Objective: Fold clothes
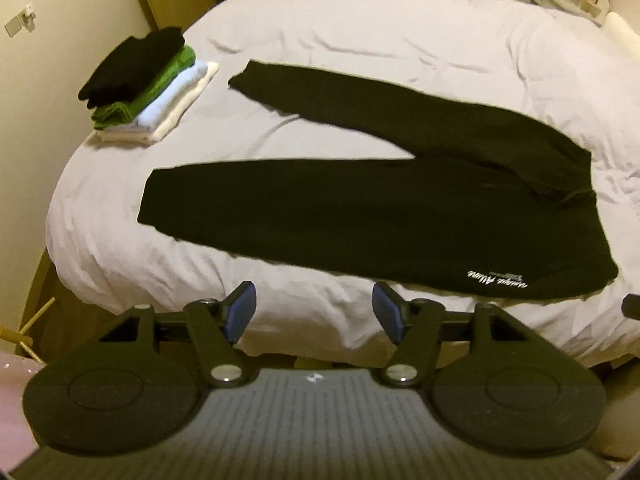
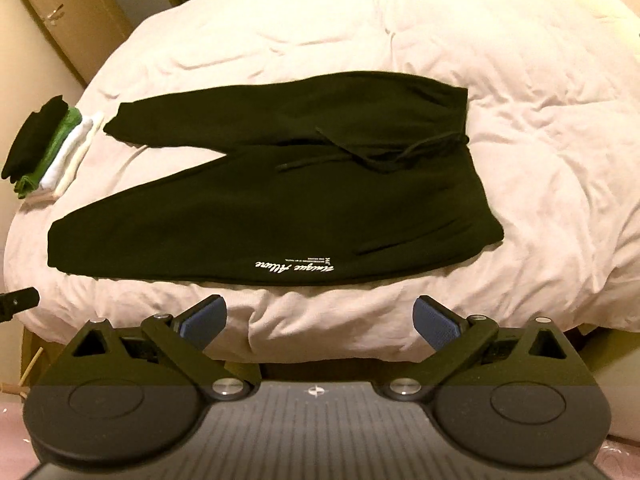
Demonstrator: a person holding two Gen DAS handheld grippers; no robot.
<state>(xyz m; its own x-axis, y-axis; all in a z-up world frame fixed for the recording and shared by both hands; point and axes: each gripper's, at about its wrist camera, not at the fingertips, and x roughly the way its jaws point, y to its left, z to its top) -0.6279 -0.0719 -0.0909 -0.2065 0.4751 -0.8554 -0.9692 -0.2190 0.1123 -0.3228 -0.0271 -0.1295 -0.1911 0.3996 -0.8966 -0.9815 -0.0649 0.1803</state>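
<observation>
- black sweatpants (image 2: pixel 276 200) lie flat on the white duvet (image 2: pixel 520 128), legs pointing left
- folded stack (image 1: pixel 148 88) sits far left
- left gripper (image 1: pixel 314 312) and right gripper (image 2: pixel 320 320) both spread apart, holding nothing, hanging over the near bed edge

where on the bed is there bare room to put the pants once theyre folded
The widest bare stretch of the bed lies right of the black pants' waistband and along the far edge behind them. A narrower wedge is free between the two legs. The left corner is crowded: the stack of folded clothes sits there, close to the far leg's cuff.
</observation>
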